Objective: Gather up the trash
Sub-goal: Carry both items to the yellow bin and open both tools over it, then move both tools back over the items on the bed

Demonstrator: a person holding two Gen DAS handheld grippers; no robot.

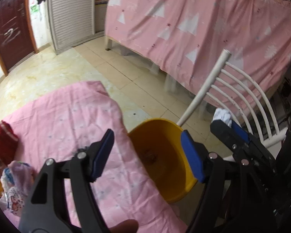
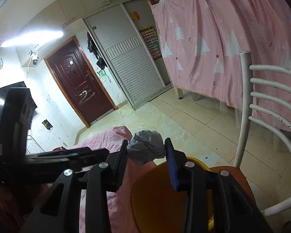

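The right hand-held gripper (image 2: 146, 151) is clamped on a crumpled paper wad (image 2: 145, 148), both pads pressing its sides, and it holds the wad above the yellow bin (image 1: 161, 155), presumably so the paper falls straight in when let go. In the left wrist view the same wad (image 1: 222, 115) shows white, sticking out past the blue pads at the right. The left hand-held gripper (image 1: 147, 157) stands wide apart and empty, one pad over the pink bed cover (image 1: 67, 116), the other in front of the bin's rim; I judge it has nothing to carry now. The bin sits just beside the edge of the bed, near the corner of the cover, next to a white chair (image 1: 242, 89), where it is within reach of both hands. A brownish patch lies on the bin's bottom, too blurred to name. Whether the bin rests on the chair seat or the floor is hidden. A red garment (image 1: 3, 137) and a pile of small clothes are cut off at the bed's left edge.
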